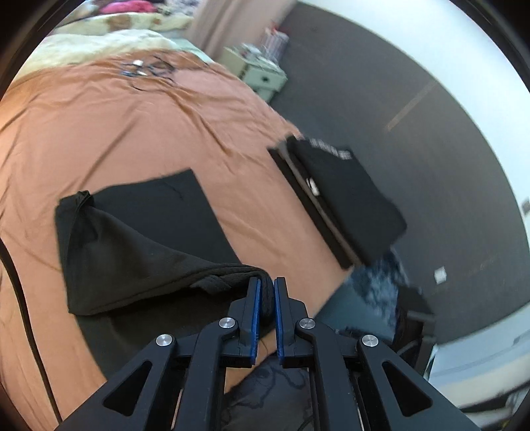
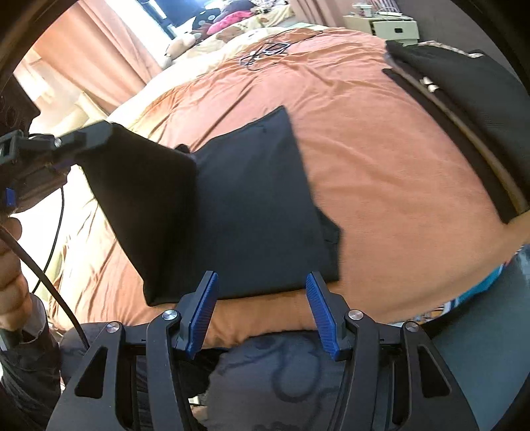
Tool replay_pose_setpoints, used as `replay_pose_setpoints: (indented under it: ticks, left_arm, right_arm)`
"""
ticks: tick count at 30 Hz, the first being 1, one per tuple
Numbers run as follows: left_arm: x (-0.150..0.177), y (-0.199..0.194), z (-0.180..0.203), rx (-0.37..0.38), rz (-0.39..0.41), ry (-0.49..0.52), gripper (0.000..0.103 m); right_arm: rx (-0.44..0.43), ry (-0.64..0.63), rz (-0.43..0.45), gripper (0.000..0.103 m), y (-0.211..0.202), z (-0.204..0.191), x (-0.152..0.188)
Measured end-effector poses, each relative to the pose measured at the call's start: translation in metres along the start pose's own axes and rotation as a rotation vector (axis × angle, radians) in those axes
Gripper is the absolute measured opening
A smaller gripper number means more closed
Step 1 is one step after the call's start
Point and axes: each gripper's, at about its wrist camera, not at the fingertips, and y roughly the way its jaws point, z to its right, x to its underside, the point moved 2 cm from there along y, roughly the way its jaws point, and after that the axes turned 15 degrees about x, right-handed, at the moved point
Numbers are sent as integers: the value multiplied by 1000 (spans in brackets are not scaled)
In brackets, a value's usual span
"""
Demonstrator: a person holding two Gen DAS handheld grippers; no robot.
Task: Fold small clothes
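Observation:
A black garment lies on the orange bedsheet. My left gripper is shut on a bunched edge of it and lifts that side, so the cloth hangs as a raised flap over the flat part. The left gripper also shows in the right wrist view at the flap's upper corner. My right gripper is open and empty, just above the garment's near edge. A stack of folded black clothes sits at the bed's right edge, also in the right wrist view.
Cables and small items lie far up the bed. Pillows and plush toys are at the head. A pale nightstand stands beside the bed against a dark wall. A cable trails from the left hand.

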Motion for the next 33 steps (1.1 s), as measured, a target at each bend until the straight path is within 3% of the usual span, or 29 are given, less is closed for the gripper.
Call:
replay_pose_setpoints:
  ticks: [4, 7, 17, 20, 27, 33]
  left_arm:
    - [10, 6, 1, 36, -37, 16, 23]
    - [14, -8, -11, -25, -15, 11, 30]
    - [32, -49, -90, -153, 1, -130, 30]
    - [43, -53, -112, -175, -9, -179, 30]
    - [64, -59, -140, -208, -45, -236, 30]
    - [81, -55, -161, -237, -97, -285, 30]
  right_arm:
    - [3, 8, -11, 53, -4, 7, 3]
    - [6, 4, -20, 53, -1, 9, 3]
    - [49, -65, -28, 53, 32, 6, -20]
    - [63, -109, -41, 48, 41, 2, -26]
    - [145, -319, -37, 45, 54, -21, -33]
    - [192, -474, -93, 45, 65, -34, -35]
